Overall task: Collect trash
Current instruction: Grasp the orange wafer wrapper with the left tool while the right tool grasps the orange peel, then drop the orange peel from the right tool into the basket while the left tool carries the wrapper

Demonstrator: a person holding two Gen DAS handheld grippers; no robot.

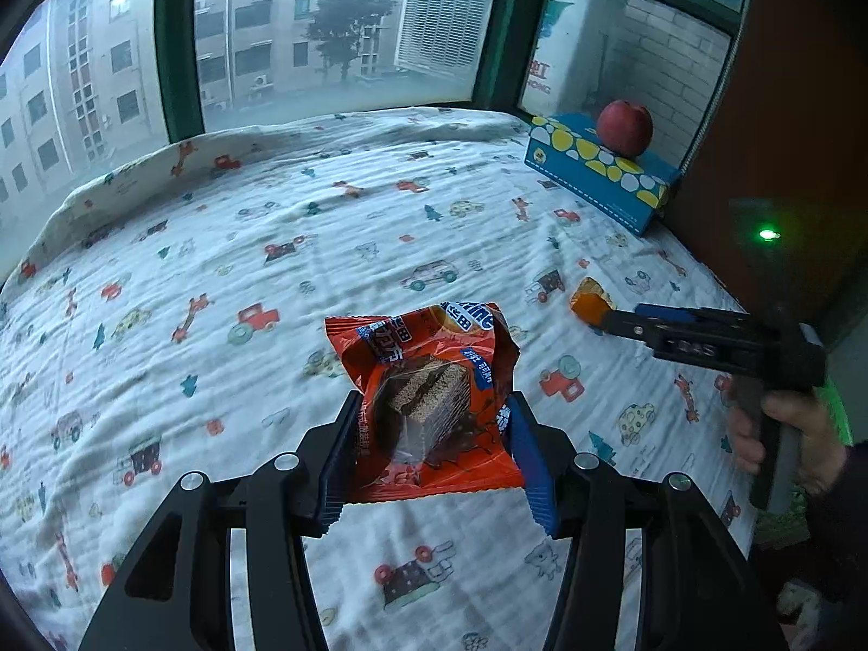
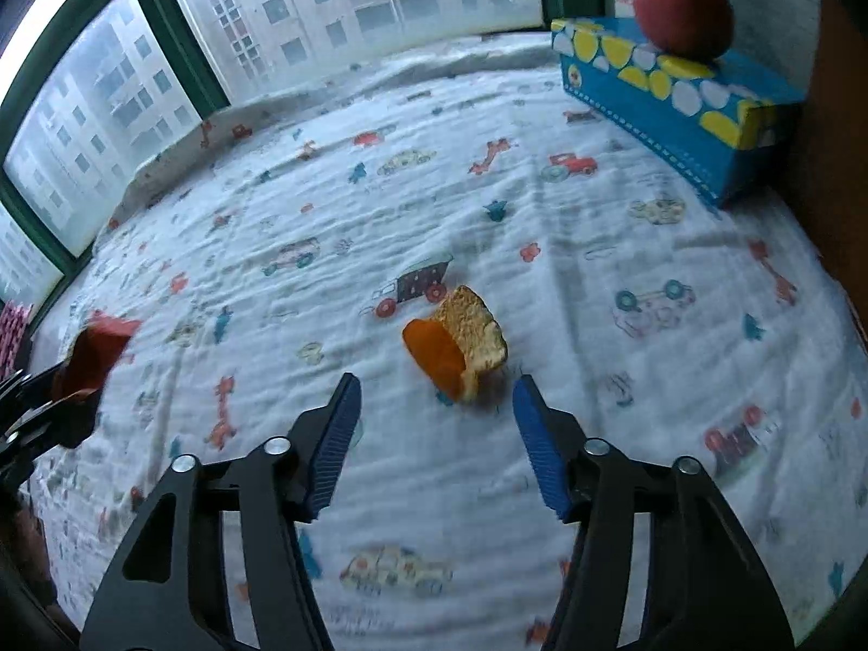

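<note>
My left gripper [image 1: 431,407] is shut on an orange-red snack wrapper [image 1: 428,380] with a chocolate cake picture, held just above the printed cloth. It shows blurred at the far left of the right wrist view [image 2: 95,352]. A curled piece of orange peel [image 2: 458,344] lies on the cloth just ahead of my right gripper [image 2: 436,388], which is open and empty, its fingertips either side of the peel's near end. In the left wrist view the peel [image 1: 588,298] sits at the tip of the right gripper [image 1: 613,320].
A blue tissue box [image 1: 597,173] [image 2: 672,103] with a red apple [image 1: 624,127] [image 2: 683,13] on top stands at the back right, by a brown wall [image 1: 786,108]. Green-framed windows [image 1: 173,54] run along the far edge. The white cloth with car prints [image 1: 271,271] covers the surface.
</note>
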